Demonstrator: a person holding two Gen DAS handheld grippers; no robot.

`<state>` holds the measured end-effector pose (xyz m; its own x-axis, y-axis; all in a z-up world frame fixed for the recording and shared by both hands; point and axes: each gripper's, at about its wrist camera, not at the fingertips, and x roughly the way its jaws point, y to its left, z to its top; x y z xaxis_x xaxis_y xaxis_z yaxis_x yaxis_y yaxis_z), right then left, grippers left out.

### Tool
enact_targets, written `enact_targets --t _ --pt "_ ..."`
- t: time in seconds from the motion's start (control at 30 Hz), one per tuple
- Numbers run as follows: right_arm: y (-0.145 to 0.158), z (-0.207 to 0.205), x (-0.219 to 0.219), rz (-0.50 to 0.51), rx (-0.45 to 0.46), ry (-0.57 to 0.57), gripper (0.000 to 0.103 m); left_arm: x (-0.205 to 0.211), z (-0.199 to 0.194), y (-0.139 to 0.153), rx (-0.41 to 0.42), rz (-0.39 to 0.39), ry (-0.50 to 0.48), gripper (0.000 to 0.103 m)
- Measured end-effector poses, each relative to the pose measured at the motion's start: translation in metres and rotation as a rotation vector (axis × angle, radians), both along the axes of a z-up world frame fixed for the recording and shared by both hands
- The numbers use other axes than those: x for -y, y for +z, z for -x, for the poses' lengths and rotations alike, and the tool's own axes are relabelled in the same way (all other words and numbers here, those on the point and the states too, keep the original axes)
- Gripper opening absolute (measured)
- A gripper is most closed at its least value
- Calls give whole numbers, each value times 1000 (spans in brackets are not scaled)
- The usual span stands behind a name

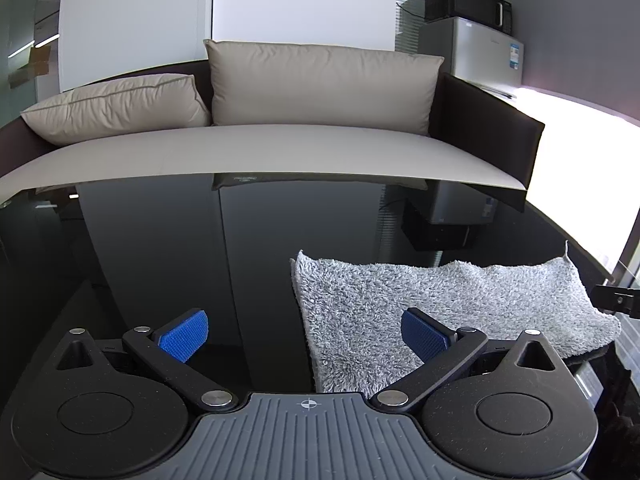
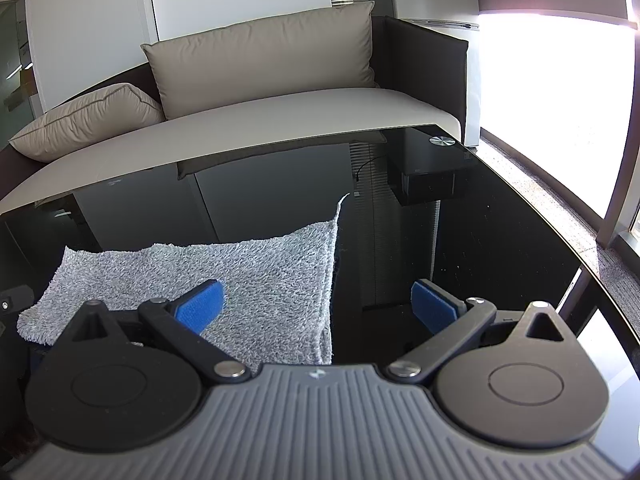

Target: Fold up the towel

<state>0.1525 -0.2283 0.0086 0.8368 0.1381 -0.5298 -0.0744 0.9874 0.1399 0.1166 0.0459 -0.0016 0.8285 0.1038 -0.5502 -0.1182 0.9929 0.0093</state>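
The grey, shaggy, rectangular terry towel (image 1: 440,304) lay flat on the glossy black glass table (image 1: 160,248), close to its near edge. One far corner of the towel (image 2: 344,200) stood curled upward.

The left gripper (image 1: 304,336) was held above the table at the towel's left border. Its jaws stood wide apart and held nothing. The left blue ribbed pad (image 1: 184,336) was over bare glass; the right blue pad (image 1: 424,338) was over the towel.

The right gripper (image 2: 320,306) was held at the towel's right border. Its jaws were likewise spread wide and empty. Its left blue pad (image 2: 200,306) was over the towel; its right blue pad (image 2: 434,306) was over bare glass. Contact between pads and towel could not be determined.

Beyond the table stood a dark-framed sofa (image 1: 488,120) with a beige seat and two beige cushions (image 1: 320,84). A silver refrigerator (image 1: 472,52) with a black microwave oven (image 1: 468,4) on top stood beside it.
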Motion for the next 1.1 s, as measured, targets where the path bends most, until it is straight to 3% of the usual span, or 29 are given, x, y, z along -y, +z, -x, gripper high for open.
enact_targets --t 0.77,1.03,1.1 --pt "-5 25 5 -64 -39 -44 102 2 23 -3 -19 29 -22 102" --pt "-4 28 7 -70 -41 -49 102 5 25 -8 -46 70 -45 96" --pt "-4 29 8 -73 -42 -51 102 4 25 -9 -52 80 -50 90"
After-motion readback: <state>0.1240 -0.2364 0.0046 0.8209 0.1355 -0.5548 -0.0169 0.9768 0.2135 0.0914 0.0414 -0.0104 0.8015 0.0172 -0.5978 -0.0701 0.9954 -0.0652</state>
